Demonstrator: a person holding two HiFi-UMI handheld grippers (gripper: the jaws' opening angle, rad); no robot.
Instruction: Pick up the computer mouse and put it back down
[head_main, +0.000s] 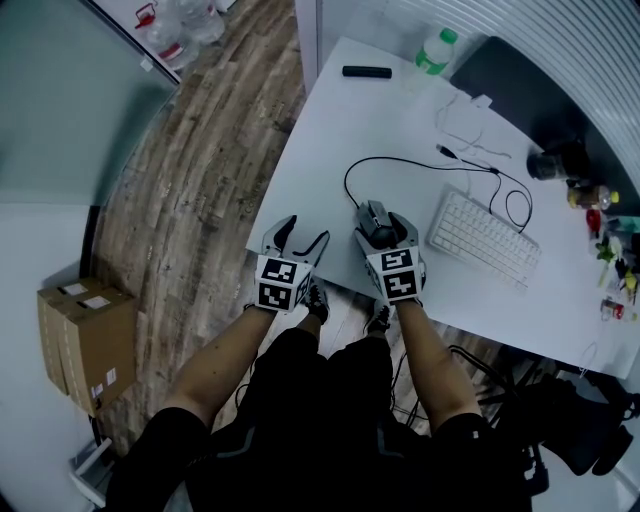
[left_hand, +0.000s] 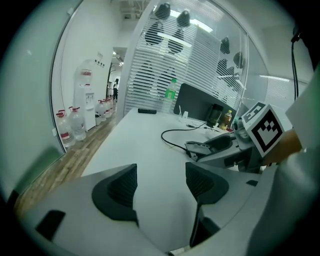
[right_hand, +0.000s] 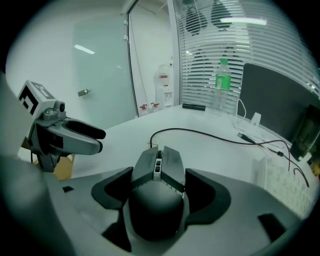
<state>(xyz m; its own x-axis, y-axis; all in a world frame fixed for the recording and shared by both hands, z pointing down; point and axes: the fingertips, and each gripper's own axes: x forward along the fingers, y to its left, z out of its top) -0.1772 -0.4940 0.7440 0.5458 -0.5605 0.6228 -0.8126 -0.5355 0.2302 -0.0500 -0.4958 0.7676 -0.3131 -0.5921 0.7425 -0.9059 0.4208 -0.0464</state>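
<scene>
At the near edge of the white desk (head_main: 340, 120), you have the right gripper (head_main: 384, 228) set down over the computer mouse (right_hand: 157, 200). Its jaws stand fairly wide, one on each flank of the mouse. In the right gripper view both dark pads (right_hand: 112, 192) appear to lie against the mouse's sides, so the grip looks made or all but made.

The mouse sits close to the desk's front edge, just left of the white keyboard (head_main: 484, 238). Its black cable (head_main: 400, 160) loops away toward the back of the desk. It still seems to rest on the surface, with no gap visible beneath it.

Your left gripper (head_main: 303, 235) hangs over the desk's front left corner, beside the right one and apart from it. Its jaws are wide and there is only bare desktop between them, so it has no part in the work here.

Judged from this, the task is at an early stage. The reach is done and the hold is taken or nearly so. The lift, the lowering and the release all remain. The slack cable should let the mouse rise freely. A green-capped bottle (head_main: 436, 50) stands at the far edge, well clear.
</scene>
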